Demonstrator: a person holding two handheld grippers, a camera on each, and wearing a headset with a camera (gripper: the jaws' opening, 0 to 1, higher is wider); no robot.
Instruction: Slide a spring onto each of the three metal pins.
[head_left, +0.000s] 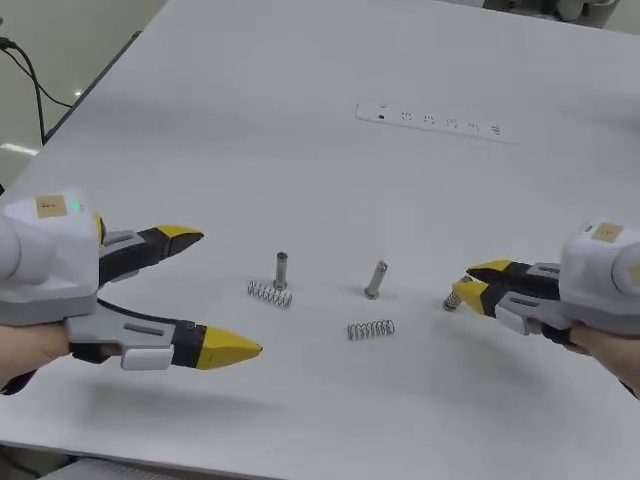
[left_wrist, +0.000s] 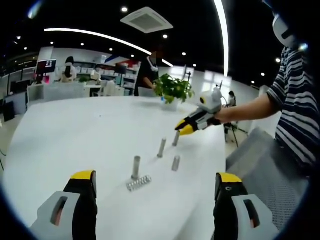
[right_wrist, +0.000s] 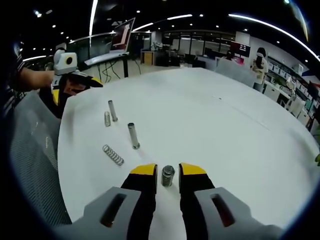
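Three small metal pins stand in a row on the white table (head_left: 300, 140): the left pin (head_left: 281, 268), the middle pin (head_left: 376, 279) and the right pin (head_left: 453, 300). The right pin (right_wrist: 168, 176) has a spring coiled around it. My right gripper (head_left: 477, 279) has its jaws a narrow gap apart on either side of that pin, with table showing on both sides. One loose spring (head_left: 270, 293) lies by the left pin and another spring (head_left: 371, 329) lies in front of the middle pin. My left gripper (head_left: 217, 292) is wide open and holds nothing, left of the left pin.
A white power strip (head_left: 435, 121) lies far back on the table. A black cable (head_left: 30, 80) runs past the table's left edge. A potted plant (left_wrist: 172, 89) stands at the table's far end. Desks and people are in the background.
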